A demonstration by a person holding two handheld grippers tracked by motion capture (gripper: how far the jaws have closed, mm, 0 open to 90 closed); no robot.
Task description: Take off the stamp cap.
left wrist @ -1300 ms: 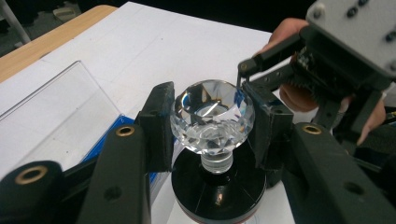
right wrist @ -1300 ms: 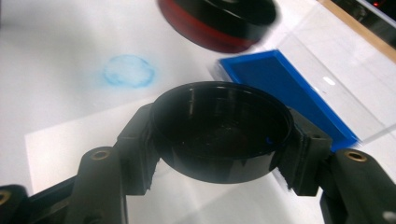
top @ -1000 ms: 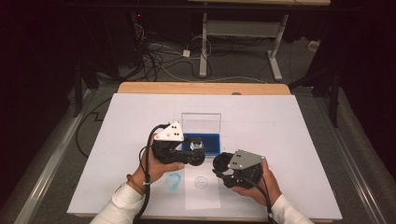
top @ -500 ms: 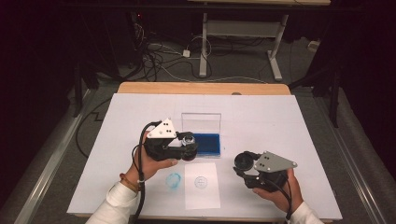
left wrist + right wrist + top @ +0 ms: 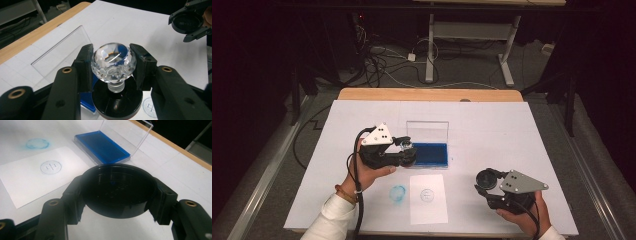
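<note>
My left gripper is shut on the clear faceted knob of a stamp, whose round black base hangs below the jaws. In the high view the left gripper holds the stamp over the left end of the blue ink pad. My right gripper is shut on a round black cap, open side up. In the high view that gripper is at the front right of the table with the cap. A white card bearing a round stamped mark lies between the hands.
The ink pad's clear lid stands open behind the blue pad. A blue ring smudge marks the white table sheet left of the card. A wooden edge runs along the far side, with cables and desk legs beyond.
The right gripper has drawn the black cap away from the stamp, moving right and toward the front edge. The left gripper with the stamp has shifted slightly left, over the ink pad.
</note>
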